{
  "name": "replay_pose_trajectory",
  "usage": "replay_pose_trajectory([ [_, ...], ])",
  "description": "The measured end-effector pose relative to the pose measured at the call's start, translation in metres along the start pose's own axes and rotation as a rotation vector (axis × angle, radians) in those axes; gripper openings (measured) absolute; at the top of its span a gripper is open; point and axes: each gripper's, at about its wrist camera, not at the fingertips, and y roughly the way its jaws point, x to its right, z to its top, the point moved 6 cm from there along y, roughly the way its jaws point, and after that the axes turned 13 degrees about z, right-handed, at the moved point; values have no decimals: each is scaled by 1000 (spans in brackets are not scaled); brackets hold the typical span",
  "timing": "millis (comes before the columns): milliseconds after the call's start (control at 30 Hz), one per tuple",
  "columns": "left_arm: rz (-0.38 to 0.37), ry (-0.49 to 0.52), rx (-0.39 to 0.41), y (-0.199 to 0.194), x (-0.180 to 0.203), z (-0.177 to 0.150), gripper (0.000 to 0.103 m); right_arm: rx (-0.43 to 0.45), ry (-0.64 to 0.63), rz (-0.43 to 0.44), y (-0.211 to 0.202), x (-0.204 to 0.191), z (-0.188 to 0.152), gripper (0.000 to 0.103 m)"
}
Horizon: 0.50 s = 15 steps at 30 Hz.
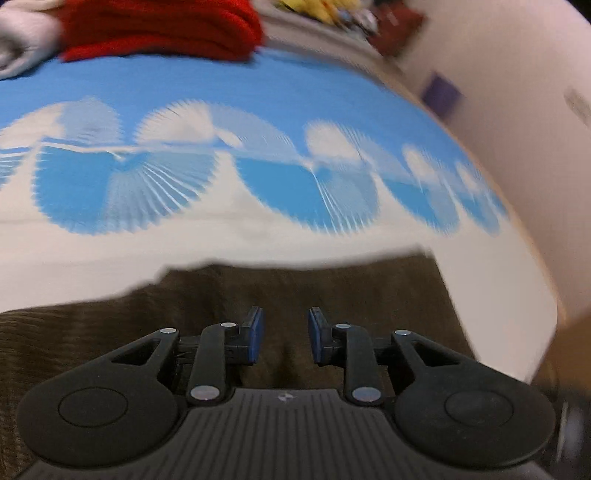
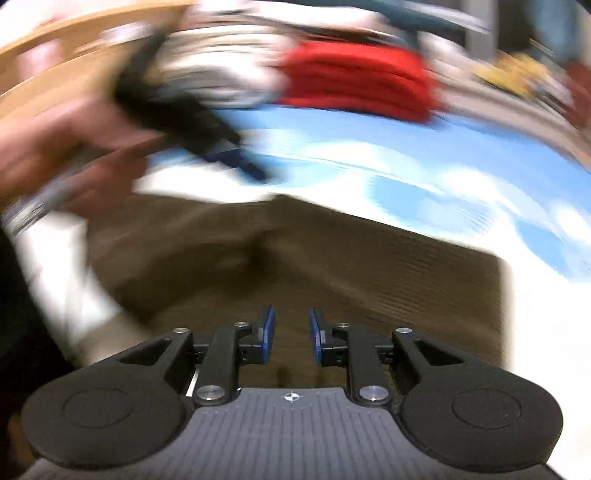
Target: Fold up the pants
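Brown ribbed pants (image 2: 332, 258) lie on the near part of the bed cover (image 1: 258, 92), blue with white fans, well short of the red stack (image 1: 159, 29) at its far edge. We hold both grippers above them: left gripper (image 1: 285, 334) and right gripper (image 2: 291, 334) each show a narrow gap, nothing pinched. We judge the cloth soft, limp, fairly thick; best pinched at a corner or hem.

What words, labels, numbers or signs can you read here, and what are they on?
No words or numbers can be read.
A small round crosshair mark on the left gripper body.
The same mark on the right gripper body.
Purple patch on the wall: too blurred to read.
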Motion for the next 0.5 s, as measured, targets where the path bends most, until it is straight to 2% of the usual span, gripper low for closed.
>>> replay_pose_trajectory([
  [133,72,104,-69,25,13,-20,28,-29,258,-205,-10,62,-15,28],
  [200,174,127,-122,44,6,-30,25,-48,364,-278,-17,84,-29,41],
  [267,246,105,-135,51,-3,-29,25,-49,435,-328,-24,97,-41,43],
  [300,249,85,-130,49,-4,-25,25,-44,460,-334,-28,100,-47,44],
  [367,231,48,-91,35,-1,-17,25,-34,491,-349,-35,106,-52,51],
  [400,209,39,-67,28,2,-12,25,-29,505,-367,-39,110,-54,59],
  [500,119,55,-40,14,16,-5,25,-22,560,-382,-46,116,-59,61],
])
